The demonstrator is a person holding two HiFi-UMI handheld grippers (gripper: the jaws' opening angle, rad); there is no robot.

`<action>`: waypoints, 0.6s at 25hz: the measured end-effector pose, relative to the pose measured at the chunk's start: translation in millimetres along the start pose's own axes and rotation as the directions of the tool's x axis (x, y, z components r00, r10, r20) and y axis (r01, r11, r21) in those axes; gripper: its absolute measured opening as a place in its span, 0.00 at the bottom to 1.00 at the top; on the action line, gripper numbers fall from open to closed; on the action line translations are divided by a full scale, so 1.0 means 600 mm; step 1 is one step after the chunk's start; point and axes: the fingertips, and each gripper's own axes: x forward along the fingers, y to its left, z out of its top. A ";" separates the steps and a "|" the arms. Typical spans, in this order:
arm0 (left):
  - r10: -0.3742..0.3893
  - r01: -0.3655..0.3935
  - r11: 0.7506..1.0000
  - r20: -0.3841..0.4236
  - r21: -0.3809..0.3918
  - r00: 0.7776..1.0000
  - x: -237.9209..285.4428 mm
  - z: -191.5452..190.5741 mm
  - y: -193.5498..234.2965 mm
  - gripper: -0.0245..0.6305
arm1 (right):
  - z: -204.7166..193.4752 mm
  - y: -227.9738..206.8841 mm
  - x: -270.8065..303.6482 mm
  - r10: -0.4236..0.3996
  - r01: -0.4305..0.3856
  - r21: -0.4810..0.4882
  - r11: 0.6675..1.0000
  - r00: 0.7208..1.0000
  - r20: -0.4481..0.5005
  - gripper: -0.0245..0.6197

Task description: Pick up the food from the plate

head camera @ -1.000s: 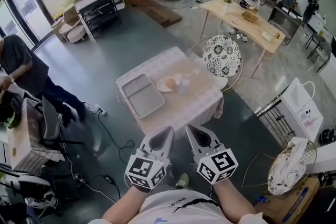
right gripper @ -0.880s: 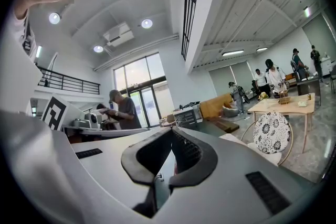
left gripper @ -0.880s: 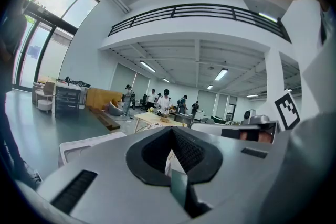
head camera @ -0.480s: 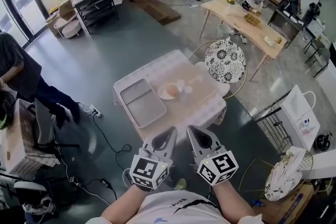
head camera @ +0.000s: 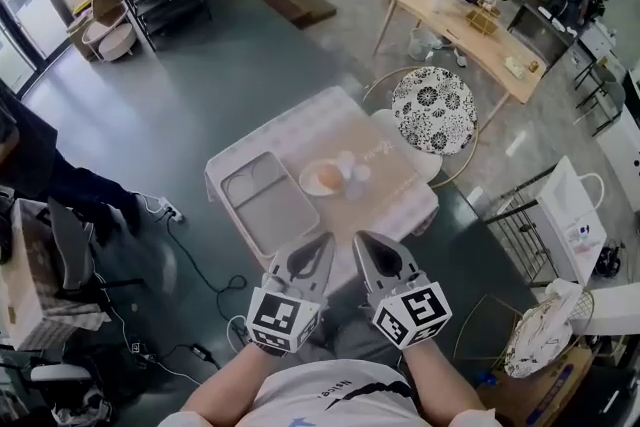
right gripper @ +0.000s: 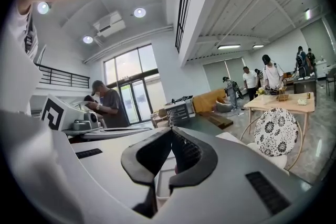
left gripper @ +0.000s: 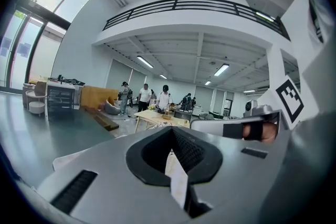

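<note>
In the head view a small table point(head camera: 392, 187) with a pale checked cloth stands ahead of me. On it a white plate point(head camera: 311, 183) carries an orange piece of food point(head camera: 329, 178), with two small pale things point(head camera: 353, 167) beside it that are too small to identify. A grey tray point(head camera: 268, 202) lies to the plate's left. My left gripper point(head camera: 320, 242) and right gripper point(head camera: 362, 239) are held side by side close to my body, short of the table's near edge. Both are shut with nothing between the jaws, as the left gripper view point(left gripper: 170, 132) and right gripper view point(right gripper: 171, 132) show.
A chair with a floral cushion point(head camera: 432, 110) stands at the table's far right. A wire rack point(head camera: 522, 227) and a white bag point(head camera: 566, 215) are to the right. Cables point(head camera: 190, 265) run over the floor at left. A wooden table point(head camera: 470, 20) with people around it stands farther back.
The checked table has come nearer and sits lower in the head view, as I have moved towards it. Both grippers stay shut and side by side in front of me.
</note>
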 end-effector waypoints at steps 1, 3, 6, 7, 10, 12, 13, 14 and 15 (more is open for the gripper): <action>0.002 -0.002 1.000 -0.003 -0.004 1.000 0.009 -0.001 0.008 0.05 | -0.002 -0.006 0.008 -0.004 0.004 0.003 1.000 1.000 -0.005 0.06; 0.005 -0.005 1.000 -0.007 -0.010 1.000 0.027 -0.005 0.021 0.05 | -0.007 -0.022 0.025 -0.012 0.012 0.008 1.000 1.000 -0.016 0.06; 0.011 -0.011 1.000 -0.012 -0.016 1.000 0.056 -0.016 0.041 0.05 | -0.015 -0.047 0.056 -0.017 0.018 0.015 1.000 0.999 -0.035 0.06; 0.015 -0.015 1.000 -0.015 -0.020 1.000 0.065 -0.020 0.048 0.05 | -0.019 -0.054 0.067 -0.015 0.016 0.014 1.000 0.999 -0.042 0.06; 0.031 -0.031 0.999 -0.020 -0.027 0.999 0.097 -0.030 0.074 0.05 | -0.030 -0.079 0.104 0.001 0.000 0.015 1.000 0.999 -0.054 0.06; 0.047 -0.048 0.998 -0.027 -0.033 0.999 0.120 -0.036 0.093 0.05 | -0.038 -0.099 0.131 0.015 -0.014 0.021 1.000 0.998 -0.060 0.06; 0.056 -0.057 0.998 -0.031 -0.039 0.998 0.132 -0.040 0.102 0.05 | -0.042 -0.109 0.144 0.021 -0.020 0.023 1.000 0.998 -0.064 0.06; 0.065 -0.066 0.997 -0.034 -0.043 0.997 0.143 -0.043 0.111 0.05 | -0.046 -0.119 0.156 0.027 -0.025 0.024 0.999 0.997 -0.070 0.06; 0.072 -0.074 0.996 -0.036 -0.047 0.997 0.155 -0.046 0.119 0.05 | -0.049 -0.128 0.169 0.032 -0.030 0.025 0.999 0.997 -0.075 0.06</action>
